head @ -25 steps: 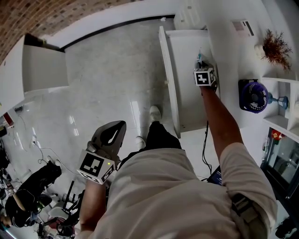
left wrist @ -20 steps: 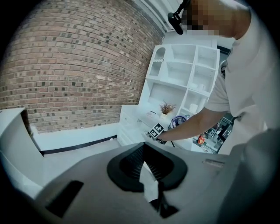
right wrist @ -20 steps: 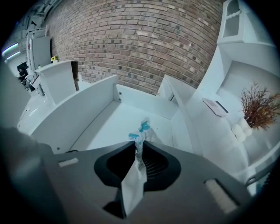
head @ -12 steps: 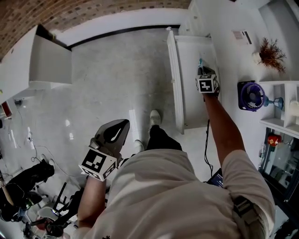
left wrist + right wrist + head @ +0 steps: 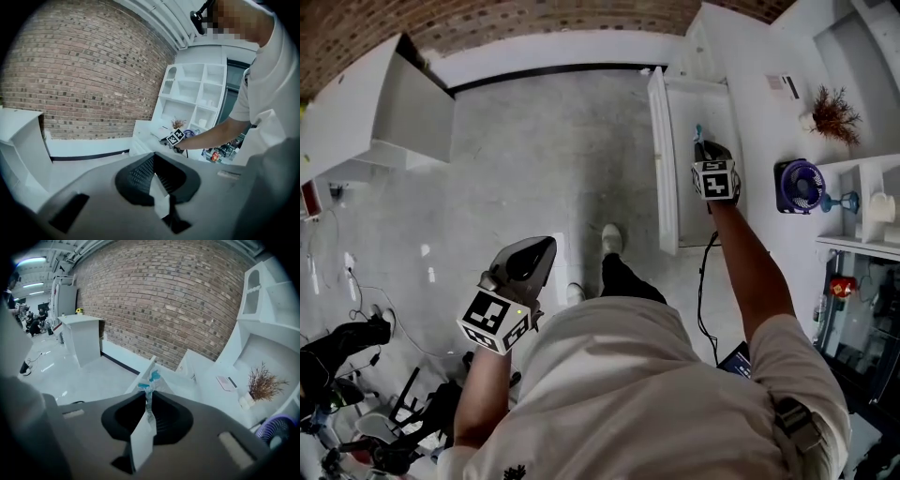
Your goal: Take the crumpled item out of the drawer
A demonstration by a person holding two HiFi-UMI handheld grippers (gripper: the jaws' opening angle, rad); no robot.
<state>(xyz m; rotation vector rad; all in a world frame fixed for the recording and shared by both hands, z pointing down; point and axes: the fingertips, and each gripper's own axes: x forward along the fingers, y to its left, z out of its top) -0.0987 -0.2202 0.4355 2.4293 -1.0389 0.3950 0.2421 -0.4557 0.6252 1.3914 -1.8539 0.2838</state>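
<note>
The white drawer (image 5: 712, 103) stands pulled open at the upper right of the head view. My right gripper (image 5: 701, 143) hangs over it, shut on the crumpled white and blue item (image 5: 697, 132). In the right gripper view the crumpled item (image 5: 151, 379) sticks up from between the pads, above the drawer (image 5: 180, 383). The item is squeezed thin in the jaws. My left gripper (image 5: 546, 246) is held low beside my body, far from the drawer, shut with nothing in it. The left gripper view looks across at the right gripper's marker cube (image 5: 176, 137).
A blue fan (image 5: 800, 183) and a dried plant (image 5: 834, 114) stand on the white counter to the right of the drawer. White shelves (image 5: 872, 202) are at the far right, and a white cabinet (image 5: 403, 103) at the upper left. A cable (image 5: 705, 291) hangs below the drawer.
The head view has tilted, so the whole scene has shifted. The right gripper stays over the drawer with the item in its jaws. The left gripper has hardly moved.
</note>
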